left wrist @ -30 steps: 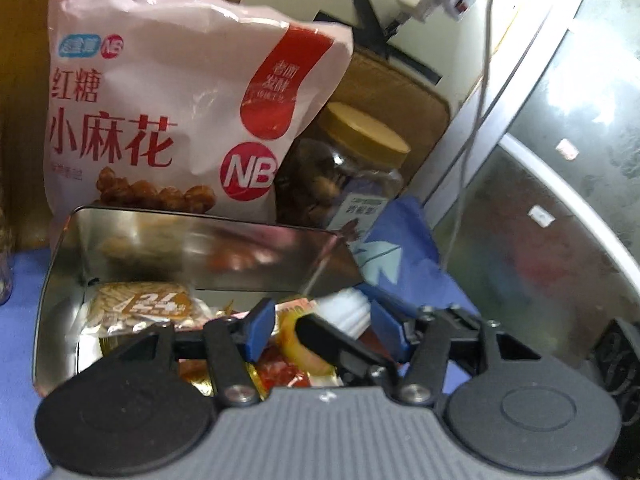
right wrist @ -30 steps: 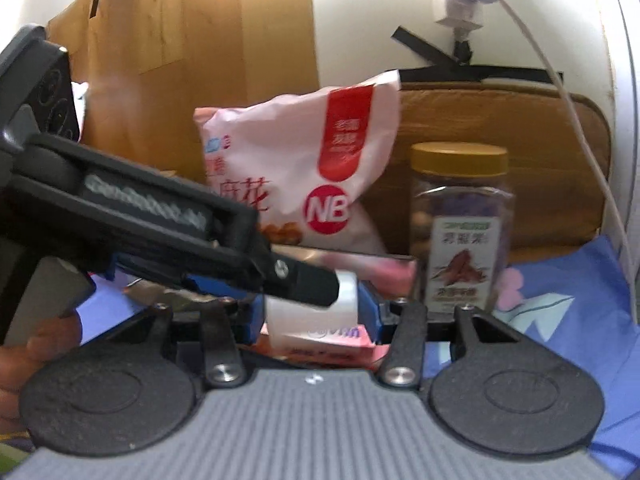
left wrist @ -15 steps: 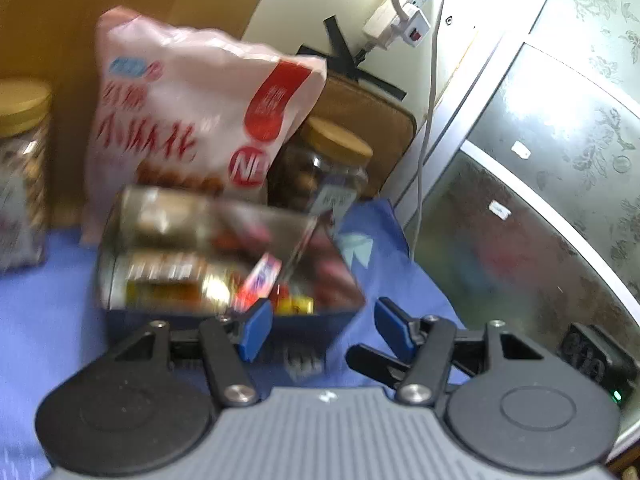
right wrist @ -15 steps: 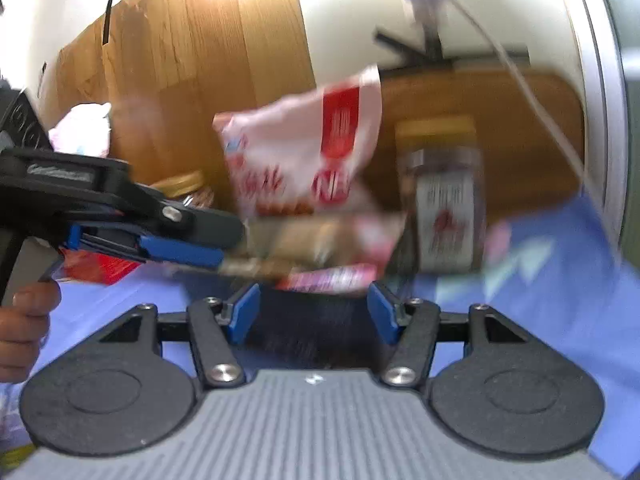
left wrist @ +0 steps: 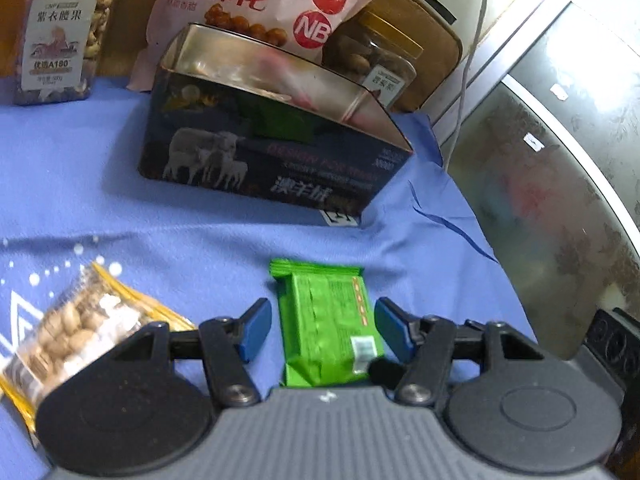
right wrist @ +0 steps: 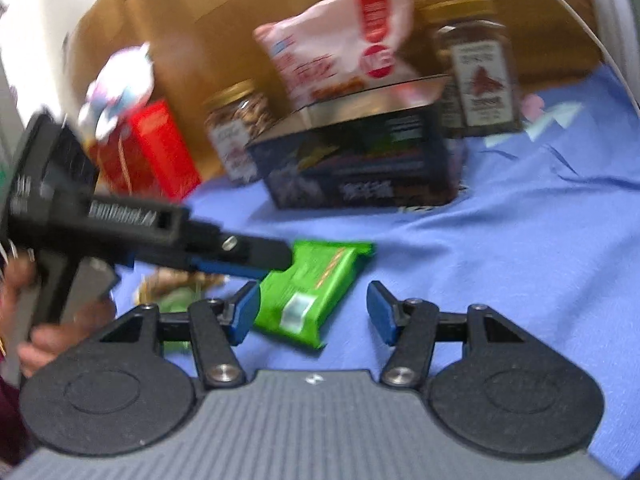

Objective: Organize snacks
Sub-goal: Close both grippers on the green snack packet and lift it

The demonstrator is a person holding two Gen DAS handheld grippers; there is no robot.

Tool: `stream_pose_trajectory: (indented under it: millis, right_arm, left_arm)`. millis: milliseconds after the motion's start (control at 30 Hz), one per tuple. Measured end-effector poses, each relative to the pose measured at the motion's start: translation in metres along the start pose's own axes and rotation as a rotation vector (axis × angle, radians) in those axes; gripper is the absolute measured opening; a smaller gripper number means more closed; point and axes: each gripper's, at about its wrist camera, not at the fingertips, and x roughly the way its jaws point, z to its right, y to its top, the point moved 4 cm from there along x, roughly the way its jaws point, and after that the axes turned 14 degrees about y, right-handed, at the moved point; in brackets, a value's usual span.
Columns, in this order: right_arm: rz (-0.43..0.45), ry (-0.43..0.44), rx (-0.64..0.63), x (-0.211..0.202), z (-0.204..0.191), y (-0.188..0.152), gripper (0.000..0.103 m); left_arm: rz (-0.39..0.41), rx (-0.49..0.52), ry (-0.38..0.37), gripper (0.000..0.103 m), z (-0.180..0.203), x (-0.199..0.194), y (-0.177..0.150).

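Observation:
A green snack pack [left wrist: 326, 320] lies flat on the blue cloth [left wrist: 160, 232]. My left gripper [left wrist: 323, 328] is open and straddles the pack, with a small gap at each blue pad. In the right wrist view the same pack [right wrist: 308, 292] lies close to the left finger of my open right gripper [right wrist: 314, 314]. There, the left gripper [right wrist: 276, 258] reaches in from the left over the pack's far end. Behind stands the dark tin [left wrist: 272, 160] with sheep on its side, its top open, also in the right wrist view as the tin [right wrist: 360, 168].
A clear pack of nuts [left wrist: 80, 320] lies left of the left gripper. Behind the tin stand a pink bag [left wrist: 264, 0], a gold-lidded jar [left wrist: 376, 60] and a nut bag [left wrist: 60, 36]. A red box [right wrist: 156, 148] sits far left. A glass door [left wrist: 560, 160] borders the right.
Both grippers drew back from over the tin and sank toward the cloth. The white packet between the right fingers is gone. The green pack now lies between the left fingers.

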Motion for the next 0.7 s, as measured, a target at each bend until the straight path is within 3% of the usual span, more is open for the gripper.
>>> stream_pose_trajectory:
  millis: [233, 367, 467, 567, 700]
  right_arm:
    - [-0.105, -0.107, -0.218, 0.025, -0.024, -0.015, 0.062]
    - [-0.11, -0.127, -0.288, 0.025, -0.029, -0.02, 0.054]
    - [-0.077, -0.125, -0.298, 0.02, -0.03, -0.019, 0.052]
    - [-0.023, -0.164, -0.318, 0.012, -0.033, -0.016, 0.032]
    - [0.061, -0.16, -0.268, 0.003, -0.024, 0.004, 0.027]
  left_arm:
    - [0.001, 0.03, 0.018, 0.058, 0.01, 0.007, -0.008]
    - [0.016, 0.052, 0.043, 0.054, 0.015, 0.006, -0.012]
    - [0.018, 0.047, 0.042, 0.054, 0.017, 0.002, -0.011]
    - [0.043, 0.041, 0.026, 0.054, 0.02, -0.009, -0.004]
    - [0.098, 0.076, 0.0, 0.054, 0.03, -0.026, 0.013]
